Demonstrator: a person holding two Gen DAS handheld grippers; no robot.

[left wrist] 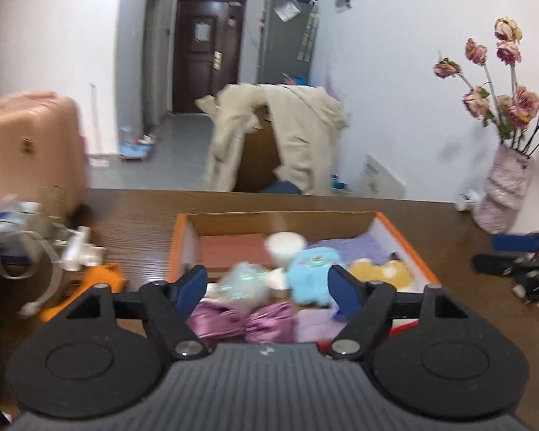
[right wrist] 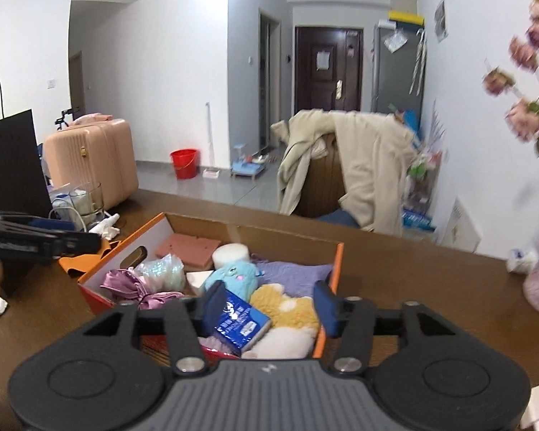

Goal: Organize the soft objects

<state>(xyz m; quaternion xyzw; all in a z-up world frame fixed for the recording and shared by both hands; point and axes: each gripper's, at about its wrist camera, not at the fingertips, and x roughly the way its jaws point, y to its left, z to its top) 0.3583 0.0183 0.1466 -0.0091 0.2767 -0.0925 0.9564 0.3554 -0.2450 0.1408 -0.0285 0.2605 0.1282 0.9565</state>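
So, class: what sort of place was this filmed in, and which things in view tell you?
Most likely a lived-in flat: a dark front door down the hallway, a pink suitcase on the floor, and a coat draped over a chair.

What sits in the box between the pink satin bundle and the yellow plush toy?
The blue plush toy and a blue tissue pack lie between the pink satin bundle and yellow plush toy, clearest in the right wrist view.

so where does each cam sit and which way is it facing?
Left wrist: on the left gripper, jaws open, looking down over the box toward the door; right gripper at right edge.
Right wrist: on the right gripper, jaws open, above the box's near right corner, same heading; left gripper at left edge.
Shared: box, blue plush, door, coat.
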